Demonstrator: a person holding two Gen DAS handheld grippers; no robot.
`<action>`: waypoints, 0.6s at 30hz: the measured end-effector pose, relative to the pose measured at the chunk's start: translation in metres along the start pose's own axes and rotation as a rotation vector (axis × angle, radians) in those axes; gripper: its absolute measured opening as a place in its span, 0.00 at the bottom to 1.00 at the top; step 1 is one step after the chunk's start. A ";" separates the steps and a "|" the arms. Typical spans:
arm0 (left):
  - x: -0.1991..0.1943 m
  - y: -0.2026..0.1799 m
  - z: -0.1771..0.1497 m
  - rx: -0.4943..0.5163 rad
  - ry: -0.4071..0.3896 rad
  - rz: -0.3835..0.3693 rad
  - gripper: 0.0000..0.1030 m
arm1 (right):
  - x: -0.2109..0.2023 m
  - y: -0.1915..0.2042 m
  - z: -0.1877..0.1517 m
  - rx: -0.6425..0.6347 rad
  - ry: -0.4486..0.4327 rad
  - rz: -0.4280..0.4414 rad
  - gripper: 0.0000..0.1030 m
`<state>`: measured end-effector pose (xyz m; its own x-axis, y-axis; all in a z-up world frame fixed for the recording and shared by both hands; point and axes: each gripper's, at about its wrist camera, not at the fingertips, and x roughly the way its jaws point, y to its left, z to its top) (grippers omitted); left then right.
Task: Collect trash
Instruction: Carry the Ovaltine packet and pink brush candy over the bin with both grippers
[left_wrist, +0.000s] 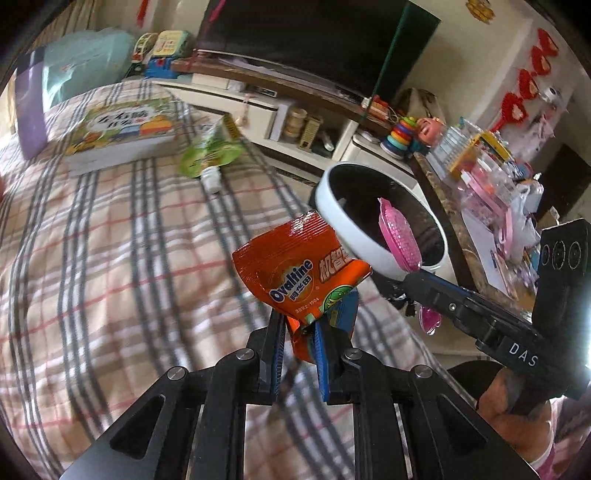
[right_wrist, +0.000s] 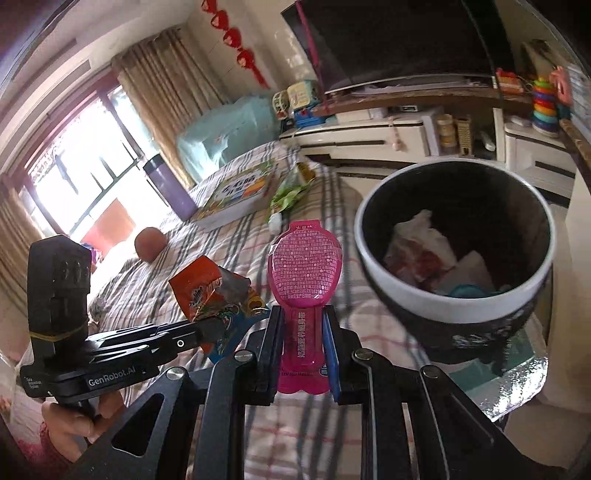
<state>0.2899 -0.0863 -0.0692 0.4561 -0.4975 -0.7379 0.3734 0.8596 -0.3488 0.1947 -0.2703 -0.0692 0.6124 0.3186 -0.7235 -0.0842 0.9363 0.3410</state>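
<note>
Carrying two pieces toward bin (right_wrist: 454, 295) beside bed (left_wrist: 110, 258). My left gripper (left_wrist: 299, 332) clamped on orange Ovaltine wrapper (left_wrist: 295, 273); my right gripper (right_wrist: 301, 343) clamped on pink pouch (right_wrist: 304, 269), both held above bedspread, short of bin rim. Bin already holds crumpled paper and other scraps. Left to do, I judge: drop both pieces in, then fetch green pouch (left_wrist: 210, 151) lying near bed's far edge beside book (left_wrist: 122, 136).
</note>
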 end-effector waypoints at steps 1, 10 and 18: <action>0.001 -0.003 0.002 0.008 0.000 0.000 0.13 | -0.003 -0.004 0.001 0.006 -0.007 -0.004 0.20; 0.013 -0.027 0.013 0.069 0.000 0.004 0.13 | -0.022 -0.029 0.005 0.048 -0.056 -0.032 0.20; 0.029 -0.041 0.028 0.093 0.004 -0.009 0.13 | -0.033 -0.048 0.014 0.073 -0.084 -0.066 0.20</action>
<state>0.3108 -0.1393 -0.0605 0.4492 -0.5041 -0.7377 0.4505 0.8408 -0.3002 0.1896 -0.3282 -0.0532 0.6786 0.2405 -0.6941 0.0135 0.9406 0.3392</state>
